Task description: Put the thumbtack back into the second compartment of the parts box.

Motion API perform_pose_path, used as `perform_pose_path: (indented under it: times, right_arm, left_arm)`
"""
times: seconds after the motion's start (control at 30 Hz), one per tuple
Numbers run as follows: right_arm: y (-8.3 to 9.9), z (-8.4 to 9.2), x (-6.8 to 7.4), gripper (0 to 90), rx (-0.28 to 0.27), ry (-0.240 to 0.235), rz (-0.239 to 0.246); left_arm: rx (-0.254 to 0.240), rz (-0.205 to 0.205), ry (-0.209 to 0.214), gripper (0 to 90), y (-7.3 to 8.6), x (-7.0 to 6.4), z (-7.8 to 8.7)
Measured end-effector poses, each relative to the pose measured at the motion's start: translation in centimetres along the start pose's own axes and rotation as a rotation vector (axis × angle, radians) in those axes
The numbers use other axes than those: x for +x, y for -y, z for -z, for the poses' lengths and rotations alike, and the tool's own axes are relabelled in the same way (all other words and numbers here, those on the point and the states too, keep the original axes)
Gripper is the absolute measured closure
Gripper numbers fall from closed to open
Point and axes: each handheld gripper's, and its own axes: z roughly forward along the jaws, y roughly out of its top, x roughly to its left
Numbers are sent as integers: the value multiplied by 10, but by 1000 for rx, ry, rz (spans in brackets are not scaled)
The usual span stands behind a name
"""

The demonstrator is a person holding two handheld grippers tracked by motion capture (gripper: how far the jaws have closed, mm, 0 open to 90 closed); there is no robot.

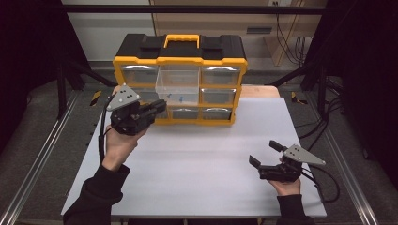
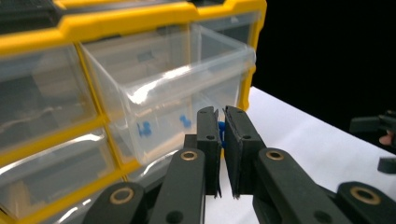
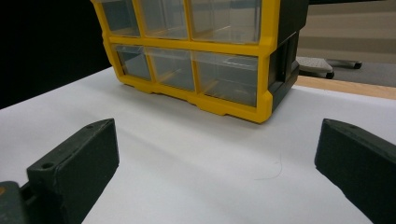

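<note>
Between left tongs (image 2: 221, 135), clamped on blue piece (image 2: 221, 131) by drawer (image 2: 177, 88); right tongs (image 1: 264, 155) apart.

No text, label or number can be read on anything.

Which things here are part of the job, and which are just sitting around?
Part of the job:
left gripper, shut on a small blue piece
pulled-out clear drawer
yellow organizer

Sitting around:
right gripper, open
white table
</note>
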Motion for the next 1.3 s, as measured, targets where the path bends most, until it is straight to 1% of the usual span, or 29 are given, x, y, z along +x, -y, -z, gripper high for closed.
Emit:
perform_pose_path:
  times: [0.07, 0.13, 0.17, 0.2, 0.27, 0.37, 0.47, 0.53, 0.63, 0.7, 0.77, 0.8, 0.9, 0.97, 1.0, 1.07, 1.17, 1.23, 1.3]
  right_arm:
    - [0, 0, 0, 6, 0, 0, 0]
    - [0, 0, 0, 6, 2, -1, 0]
    - [0, 0, 0, 6, 0, 0, 1]
    - [0, 0, 0, 6, 0, 0, 0]
    - [0, 0, 0, 6, 0, 0, 1]
    - [0, 0, 0, 6, 1, 1, 2]
    - [0, 0, 0, 6, 2, 3, 3]
    - [0, 0, 0, 6, 2, 0, 2]
    - [0, 0, 0, 6, 1, 2, 0]
    - [0, 0, -1, 6, 1, 1, 3]
    - [0, 0, 0, 6, 1, 2, 1]
    - [0, 1, 0, 6, 1, 2, 1]
    - [0, 1, 0, 6, 5, 1, -5]
    - [0, 1, -1, 6, 0, -1, 1]
    - [0, 1, -1, 6, 1, 1, 4]
    - [-1, 1, -1, 6, 1, 2, 1]
    - [0, 1, -1, 6, 1, -1, 1]
    - [0, 1, 0, 6, 1, -2, -2]
    - [-1, 1, -1, 6, 0, 2, -1]
  left_arm:
    - [-4, -3, -6, 837, -8, 1, -2]
    - [-11, -10, -20, 836, -15, 2, -4]
    - [-17, -6, -27, 836, -18, 3, -5]
    - [-20, -14, -39, 836, -22, 4, -7]
    - [-15, 0, -43, 836, -27, 6, -11]
    - [-10, -9, -62, 836, -34, 10, -18]
    - [-7, -1, -83, 836, -39, 14, -26]
    - [-15, -2, -99, 836, -40, 17, -32]
    - [-8, 8, -112, 836, -41, 22, -40]
    - [5, 9, -117, 835, -40, 24, -45]
    - [19, -1, -129, 835, -40, 25, -50]
    - [32, 6, -129, 835, -40, 25, -52]
    - [40, 4, -138, 834, -39, 27, -58]
    - [60, -7, -146, 831, -38, 27, -60]
    - [76, -5, -149, 826, -37, 26, -61]
    - [80, -1, -153, 796, -37, 28, -60]
    - [71, -1, -159, 738, -37, 29, -57]
    - [44, 3, -156, 700, -37, 29, -52]
    - [13, 4, -143, 639, -35, 30, -43]
